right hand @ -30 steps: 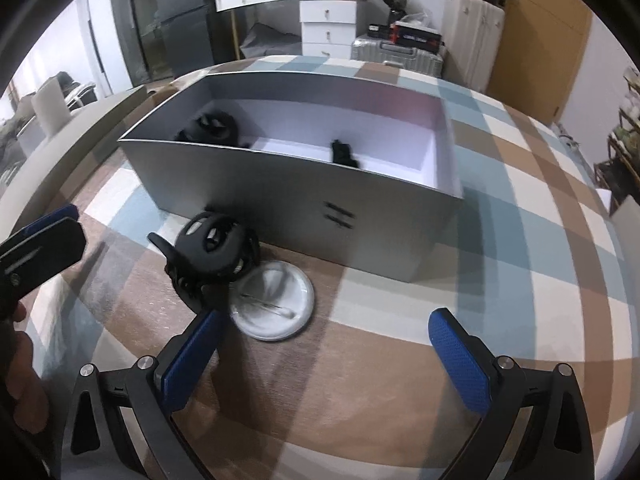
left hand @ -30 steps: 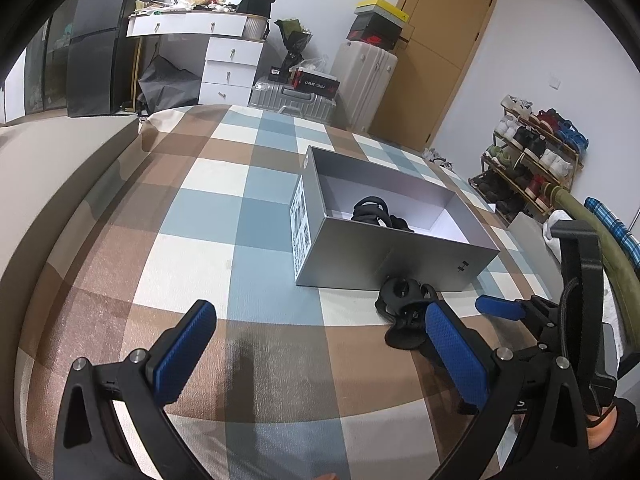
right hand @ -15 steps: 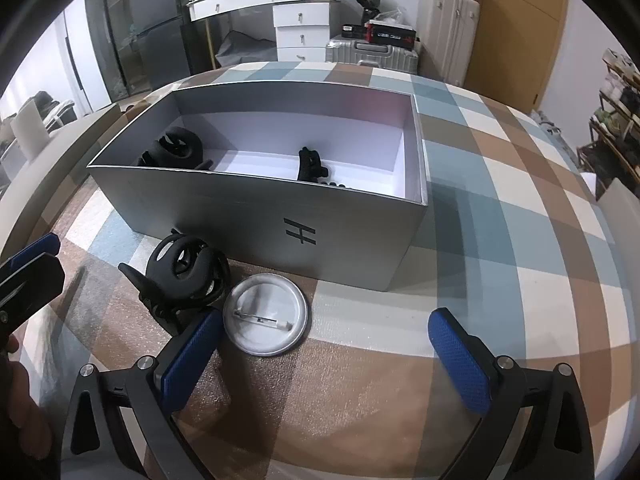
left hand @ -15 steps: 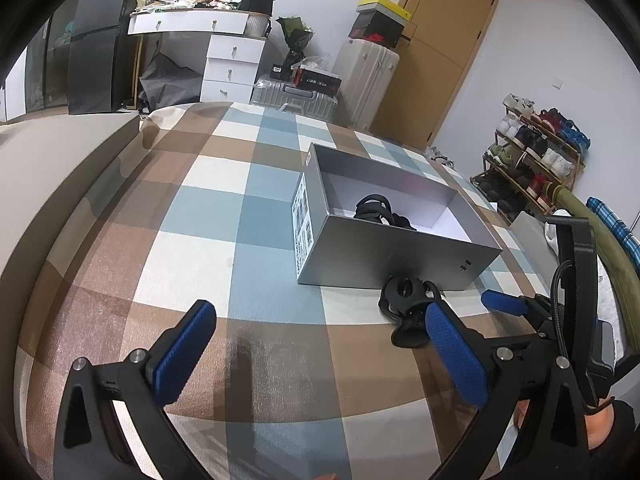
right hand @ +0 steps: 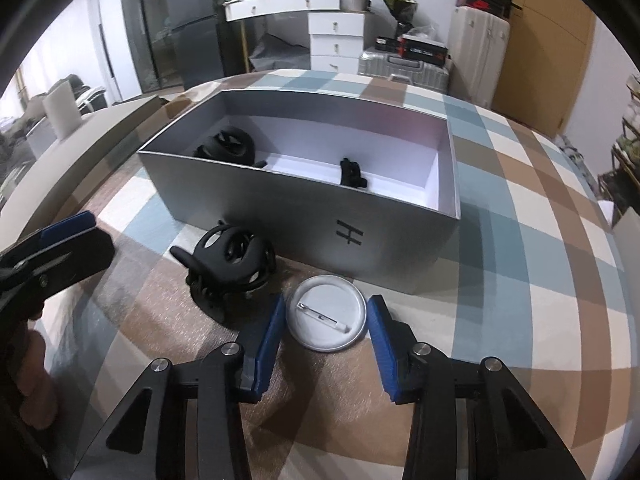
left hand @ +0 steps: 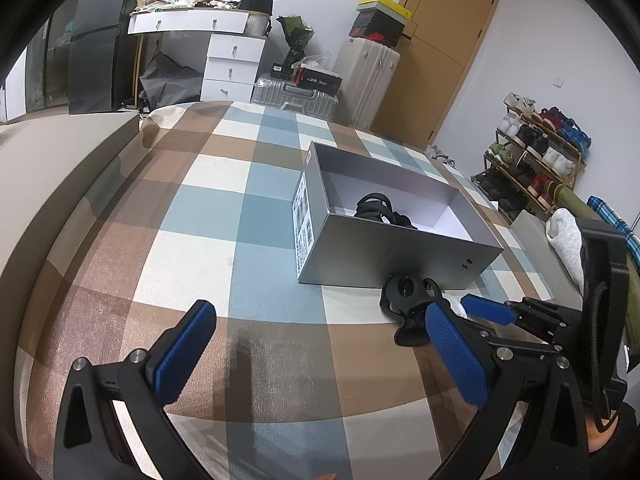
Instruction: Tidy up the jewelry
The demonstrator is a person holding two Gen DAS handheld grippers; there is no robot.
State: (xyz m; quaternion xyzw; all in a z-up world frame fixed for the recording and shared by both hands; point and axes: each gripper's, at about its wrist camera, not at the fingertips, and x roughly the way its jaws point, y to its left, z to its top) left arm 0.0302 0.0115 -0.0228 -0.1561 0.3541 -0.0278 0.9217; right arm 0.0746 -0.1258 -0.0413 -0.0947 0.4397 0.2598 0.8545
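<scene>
Your right gripper (right hand: 326, 334) jaws are closing around the white pin badge (right hand: 327, 312) on the bed just before the grey box (right hand: 304, 216), so keep them level for an even rim grip, left gripper (left hand: 316, 356) idle, wide open.

From the left wrist view, the grey cardboard box (left hand: 384, 256) hides most of the black looped pieces (left hand: 378, 210) behind its near wall, and the left hand-held gripper (left hand: 320, 354) finger covers part of the black openwork clip (left hand: 404, 294) and nearly all of the white round pin badge (right hand: 326, 312). In the right wrist view, whether the right hand-held gripper (right hand: 326, 340) pads touch the badge's rim cannot be told. The small black item (right hand: 352, 174) inside the box is too small to identify.
</scene>
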